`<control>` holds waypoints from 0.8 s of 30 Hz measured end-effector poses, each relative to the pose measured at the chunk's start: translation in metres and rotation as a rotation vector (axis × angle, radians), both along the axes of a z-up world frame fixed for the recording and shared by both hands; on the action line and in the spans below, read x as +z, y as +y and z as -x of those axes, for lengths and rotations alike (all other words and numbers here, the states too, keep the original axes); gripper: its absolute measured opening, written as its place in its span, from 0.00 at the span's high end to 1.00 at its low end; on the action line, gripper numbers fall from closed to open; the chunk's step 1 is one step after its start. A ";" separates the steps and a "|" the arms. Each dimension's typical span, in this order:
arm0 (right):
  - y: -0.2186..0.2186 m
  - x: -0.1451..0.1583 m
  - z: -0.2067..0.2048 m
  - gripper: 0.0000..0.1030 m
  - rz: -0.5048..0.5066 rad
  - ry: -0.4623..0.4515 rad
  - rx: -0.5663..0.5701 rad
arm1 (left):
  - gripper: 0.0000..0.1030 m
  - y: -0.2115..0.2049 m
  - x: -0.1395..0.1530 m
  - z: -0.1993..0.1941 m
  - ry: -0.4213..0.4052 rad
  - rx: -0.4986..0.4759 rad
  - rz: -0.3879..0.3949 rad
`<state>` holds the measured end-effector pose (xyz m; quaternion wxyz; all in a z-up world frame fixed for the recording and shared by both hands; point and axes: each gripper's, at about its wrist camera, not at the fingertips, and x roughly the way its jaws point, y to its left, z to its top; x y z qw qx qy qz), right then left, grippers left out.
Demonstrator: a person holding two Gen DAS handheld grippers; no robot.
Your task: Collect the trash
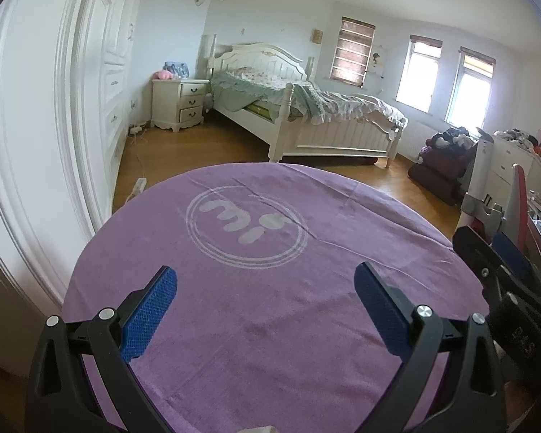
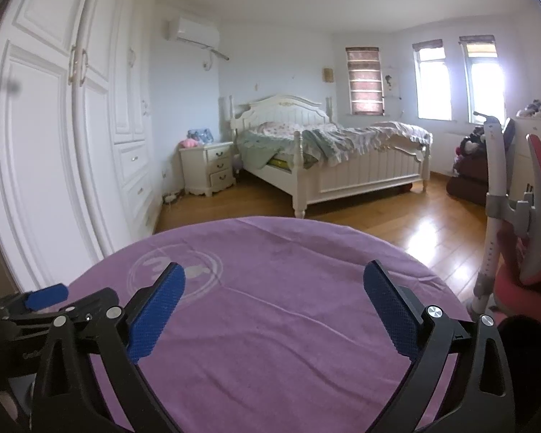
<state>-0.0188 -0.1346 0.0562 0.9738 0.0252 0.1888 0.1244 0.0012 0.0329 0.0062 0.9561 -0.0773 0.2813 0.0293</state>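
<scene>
A round table under a purple cloth (image 1: 270,324) with a white circular logo (image 1: 247,225) fills the lower half of both views. My left gripper (image 1: 267,274) hovers over the cloth, open, its blue pads (image 1: 149,315) wide apart with only cloth between them. My right gripper (image 2: 275,270) stands open the same way over the cloth (image 2: 270,342), just right of the left one. Each shows in the other's view: the right gripper (image 1: 501,259) at the right edge, the left gripper (image 2: 47,296) at the left edge. A small pale scrap (image 1: 263,429) peeks in at the bottom edge; I cannot tell what it is.
Beyond the table lies a wooden floor (image 2: 396,213) with a white bed (image 2: 342,158), a nightstand (image 2: 209,166) and a tall white wardrobe (image 2: 54,144) on the left. A red and grey chair (image 2: 523,223) stands close at the right. A dark heap of clothes (image 1: 443,151) lies near the windows.
</scene>
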 end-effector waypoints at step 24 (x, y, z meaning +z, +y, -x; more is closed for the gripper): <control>-0.006 0.002 -0.004 0.05 -0.016 0.021 -0.003 | 0.05 -0.002 -0.001 -0.002 0.004 -0.003 -0.014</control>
